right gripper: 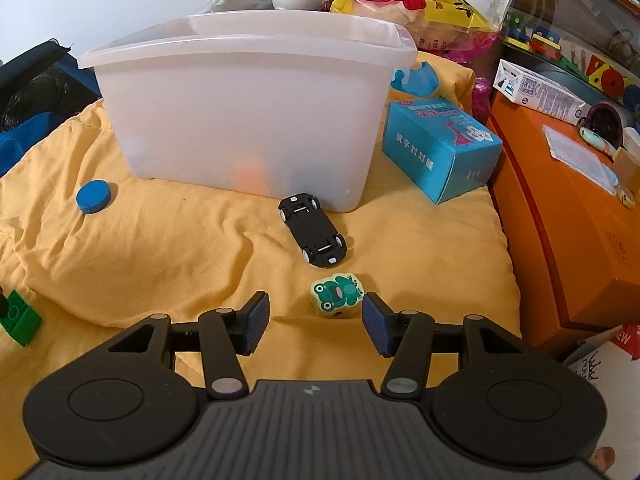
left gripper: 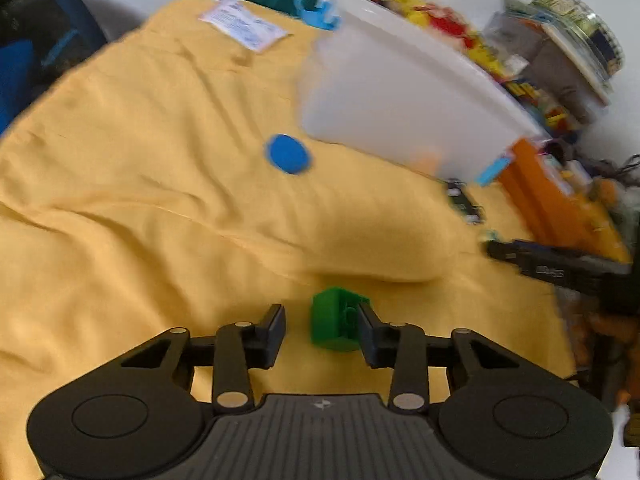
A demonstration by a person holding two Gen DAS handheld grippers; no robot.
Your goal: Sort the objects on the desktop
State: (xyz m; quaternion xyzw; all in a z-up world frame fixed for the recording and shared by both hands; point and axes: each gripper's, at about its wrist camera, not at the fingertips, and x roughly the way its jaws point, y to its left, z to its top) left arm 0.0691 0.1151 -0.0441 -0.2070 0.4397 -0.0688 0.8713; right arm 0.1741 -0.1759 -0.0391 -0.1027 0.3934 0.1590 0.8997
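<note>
Yellow cloth (right gripper: 160, 248) covers the soft, lumpy place where the toys lie, so things can tip or sink a little when pushed.

Far to the left of the right claw (right gripper: 316, 320) sits a green block (right gripper: 18, 320). It is the same green block that sits inside the left claw (left gripper: 322, 326). It is hard plastic, light and stiff, with flat sides that are good to pinch. The left claw is half open. Its right finger looks to be touching the block and its left finger stands apart, so it is not gripping yet. That picture is blurry, so the touch is hard to tell for sure.

Ahead and to the left of both claws lies a blue disc (right gripper: 93, 197). It is small, round and flat, and best pinched across its flat faces or its edge.

Straight ahead stands the big clear bin (right gripper: 240, 120), likely where things go.

Just ahead of the right claw lies a black toy car (right gripper: 314, 230), upside down. It may roll, so grab its sides.

Between the right claw's wide-open fingers sits a frog eraser (right gripper: 338, 292). It touches nothing. It looks light and not slippery, easy to squeeze across its short sides.
</note>
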